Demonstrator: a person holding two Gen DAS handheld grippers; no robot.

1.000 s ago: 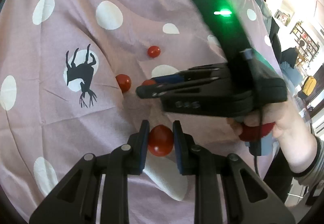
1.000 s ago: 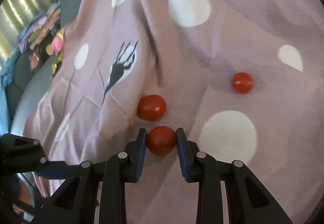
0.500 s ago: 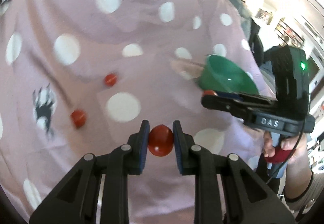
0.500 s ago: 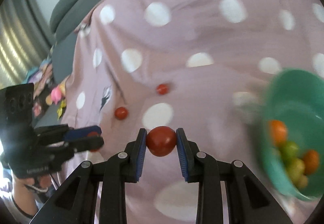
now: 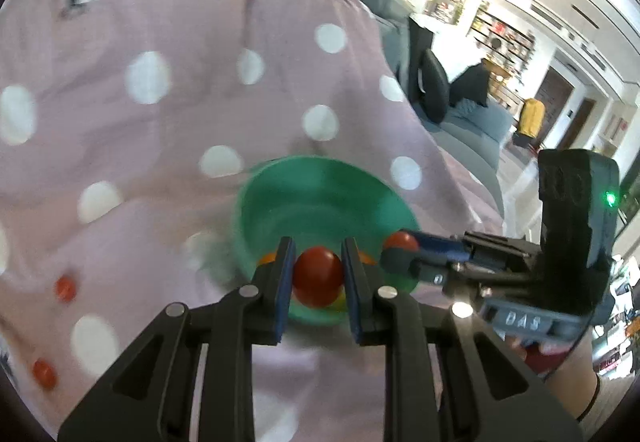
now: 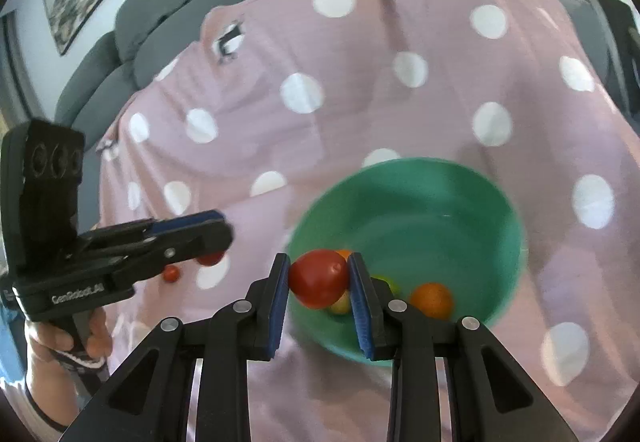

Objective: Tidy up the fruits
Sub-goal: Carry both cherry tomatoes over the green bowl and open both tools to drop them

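The right tongs (image 5: 404, 248), lettered "DAS", clench a red tomato (image 6: 319, 278) above the green bowl's (image 6: 440, 178) near rim. The left tongs (image 5: 316, 278), marked "GenRobot.AI", clench another tomato (image 5: 318, 276) over the same rim.

We see a soft, matt pink cloth (image 6: 360, 90) with white dots, creased in folds. The green bowl (image 6: 460, 202) looks like smooth plastic with a faint sheen. The red tomato (image 6: 318, 278) is glossy-skinned. Our right gripper (image 6: 318, 298) is matt black plastic with ribbed blue pads (image 6: 360, 306) and shiny metal rivets.
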